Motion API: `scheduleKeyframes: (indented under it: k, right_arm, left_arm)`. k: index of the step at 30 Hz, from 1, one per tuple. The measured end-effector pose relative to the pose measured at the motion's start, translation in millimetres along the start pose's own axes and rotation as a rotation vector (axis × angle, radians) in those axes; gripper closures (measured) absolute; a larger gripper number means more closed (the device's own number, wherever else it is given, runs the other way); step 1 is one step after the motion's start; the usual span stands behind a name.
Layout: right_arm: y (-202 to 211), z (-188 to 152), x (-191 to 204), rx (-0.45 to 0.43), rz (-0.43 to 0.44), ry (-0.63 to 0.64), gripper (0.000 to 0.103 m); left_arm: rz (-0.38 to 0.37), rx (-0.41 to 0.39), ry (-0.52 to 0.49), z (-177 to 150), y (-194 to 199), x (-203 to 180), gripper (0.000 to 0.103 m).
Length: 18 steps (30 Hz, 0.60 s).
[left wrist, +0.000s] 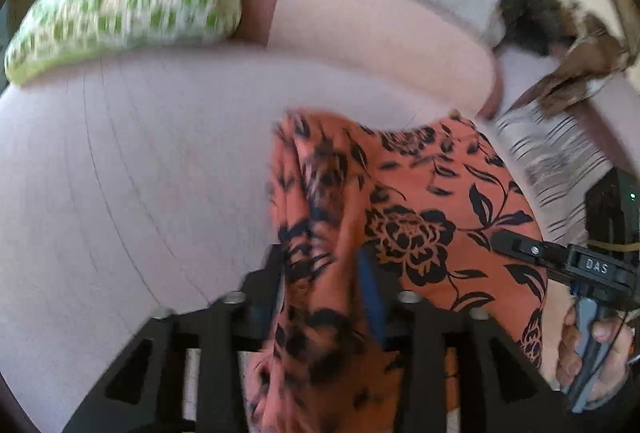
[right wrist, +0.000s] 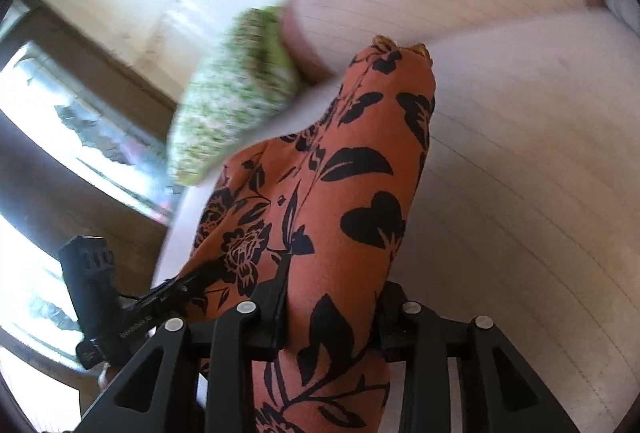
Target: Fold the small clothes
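Left gripper [left wrist: 326, 273]: its two black fingers are pinched narrow on a bunched fold of the garment; a blue pad shows on the inner face of one finger.
Right gripper [right wrist: 330, 297]: closed narrow on the same cloth, which runs up out of the jaws and fills the middle of the right wrist view. In the left wrist view this gripper comes in from the right edge with a hand [left wrist: 592, 349] wrapped on its handle.
Garment [left wrist: 404, 209]: orange fabric with a black flower-and-leaf print. One end is gathered in each gripper, the rest spreads over the bed between and beyond them. From the right wrist its far end [right wrist: 384, 121] stands up in a rounded hump.
Bed [left wrist: 132, 169]: pale pinkish sheet with fine dark lines, under the garment.
Pillow [left wrist: 128, 5]: green-and-white check, at the head of the bed, well apart from the garment, blurred.
Striped cloth [left wrist: 552, 153]: grey and white, lying just beside the garment's right edge.
Brown cloth [left wrist: 580, 53]: crumpled, dark and tan, beyond the striped cloth near the bed's edge.
Window [right wrist: 48, 161]: bright panes and dark frame, left side of the right wrist view.
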State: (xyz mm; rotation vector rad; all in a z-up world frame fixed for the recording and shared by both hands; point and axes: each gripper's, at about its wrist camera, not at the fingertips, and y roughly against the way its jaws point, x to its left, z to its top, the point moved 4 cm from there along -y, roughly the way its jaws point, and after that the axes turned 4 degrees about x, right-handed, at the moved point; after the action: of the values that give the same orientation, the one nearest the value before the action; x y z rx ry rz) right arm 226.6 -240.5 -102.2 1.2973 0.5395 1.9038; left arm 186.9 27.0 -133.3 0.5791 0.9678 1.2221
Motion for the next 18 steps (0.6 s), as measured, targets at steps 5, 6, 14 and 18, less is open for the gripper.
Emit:
scheduleKeyframes:
  k: [5,6,14,18]
  right_arm:
    - [-28.4,-32.2,-50.8,0.089,-0.134,-0.132,0.036]
    - [-21.2,-33.5,-48.7,0.069,-0.165,-0.127,0.036]
    - [62.1,-56.7,57.9,-0.105,-0.479,0.282,0.004]
    - [76.5,-88.1,84.9,-0.121,-0.499,0.299,0.0]
  left_arm:
    - [0.056,0.05,0.063,-21.7,-4.9,14.7,0.03]
    - [0.099,0.03,0.046,-21.4,10.3,13.0,0.029]
    - [0.243,-0.161,-0.023,-36.3,111.0,-14.5,0.012]
    - [0.249,-0.195,0.006,-43.3,135.0,-22.7,0.006]
